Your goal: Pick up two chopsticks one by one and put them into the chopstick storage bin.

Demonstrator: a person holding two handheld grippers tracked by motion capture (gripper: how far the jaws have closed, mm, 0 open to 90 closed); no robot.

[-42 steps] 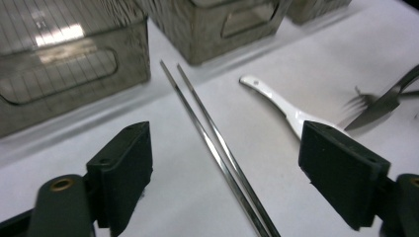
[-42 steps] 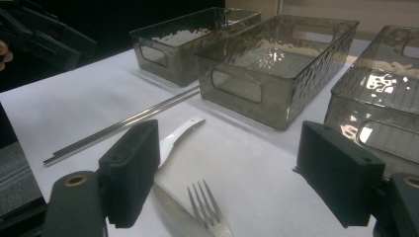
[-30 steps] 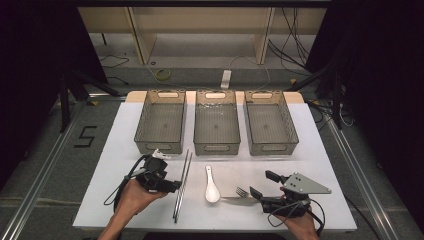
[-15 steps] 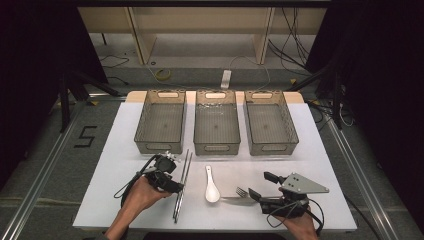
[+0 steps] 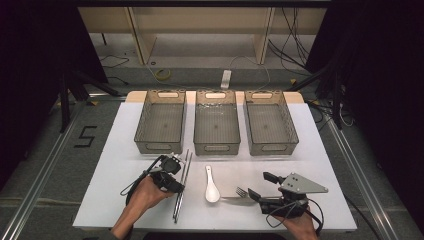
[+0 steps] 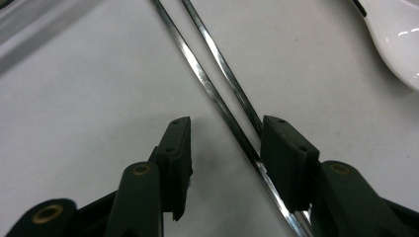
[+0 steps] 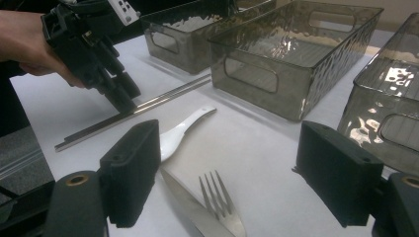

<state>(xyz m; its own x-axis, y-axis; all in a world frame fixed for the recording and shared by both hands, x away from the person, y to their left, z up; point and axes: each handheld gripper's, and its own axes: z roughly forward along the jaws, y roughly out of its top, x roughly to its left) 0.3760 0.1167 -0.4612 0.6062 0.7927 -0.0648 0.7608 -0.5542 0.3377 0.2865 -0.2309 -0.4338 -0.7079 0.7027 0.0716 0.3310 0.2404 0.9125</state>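
Two steel chopsticks (image 6: pixel 217 94) lie side by side on the white table (image 5: pixel 125 165), and the left gripper (image 6: pixel 222 143) straddles them, jaws closing but not yet pinching (right gripper (image 7: pixel 227 163) waits wide open over the fork (image 7: pixel 220 202)).

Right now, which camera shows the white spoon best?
The high view: the whole white spoon lies between the chopsticks and the fork. The right gripper view hides its bowl behind a jaw; the left gripper view catches just an edge of it.
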